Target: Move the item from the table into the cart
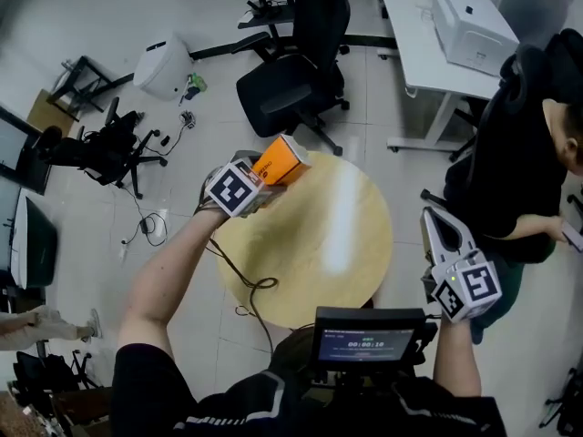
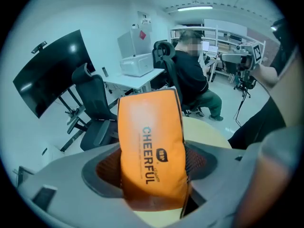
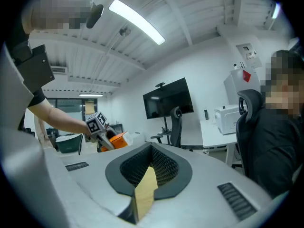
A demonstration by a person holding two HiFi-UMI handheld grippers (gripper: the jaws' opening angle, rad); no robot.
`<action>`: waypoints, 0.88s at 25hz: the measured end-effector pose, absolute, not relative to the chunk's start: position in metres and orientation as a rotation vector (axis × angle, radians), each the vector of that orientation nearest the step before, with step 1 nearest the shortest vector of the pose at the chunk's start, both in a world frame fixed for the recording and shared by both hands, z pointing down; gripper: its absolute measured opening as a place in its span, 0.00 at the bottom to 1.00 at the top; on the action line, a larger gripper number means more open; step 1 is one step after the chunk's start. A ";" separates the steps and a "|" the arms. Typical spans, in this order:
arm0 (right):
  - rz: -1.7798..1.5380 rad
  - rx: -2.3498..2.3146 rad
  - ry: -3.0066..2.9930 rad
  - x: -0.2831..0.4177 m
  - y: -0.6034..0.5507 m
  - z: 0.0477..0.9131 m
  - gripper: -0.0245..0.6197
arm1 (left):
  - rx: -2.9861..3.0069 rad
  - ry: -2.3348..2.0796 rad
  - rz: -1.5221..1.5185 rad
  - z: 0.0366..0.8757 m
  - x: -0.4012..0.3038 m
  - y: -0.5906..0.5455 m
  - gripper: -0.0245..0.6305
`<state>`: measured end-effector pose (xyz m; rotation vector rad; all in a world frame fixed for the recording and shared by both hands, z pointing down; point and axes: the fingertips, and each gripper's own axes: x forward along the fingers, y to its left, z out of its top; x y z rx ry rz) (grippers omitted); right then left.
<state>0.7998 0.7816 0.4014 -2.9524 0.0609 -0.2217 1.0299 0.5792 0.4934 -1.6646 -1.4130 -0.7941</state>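
Now carrying: left gripper (image 1: 262,176) pinches orange soft pack (image 1: 284,160); right gripper (image 1: 435,228) fingers together, empty; next I seek unseen cart.

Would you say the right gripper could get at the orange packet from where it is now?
Probably yes: the round table between them is bare. But the left gripper holds the orange packet by one end, leaving only the other end free, and the right gripper has its jaws together, so it would need to open first.

Black sleeves (image 1: 150,385); grey left claw (image 1: 273,169), right claw (image 1: 438,230); checker-marked cubes (image 1: 235,188).
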 end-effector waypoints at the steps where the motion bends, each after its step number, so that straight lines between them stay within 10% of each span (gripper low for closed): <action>1: -0.206 -2.956 0.064 0.791 0.783 0.395 0.02 | -1.664 -1.422 -0.773 0.481 1.015 0.582 0.60; 22: -0.099 -2.984 -0.269 0.611 0.790 0.342 0.02 | -1.370 -1.711 -0.418 0.395 0.800 0.621 0.60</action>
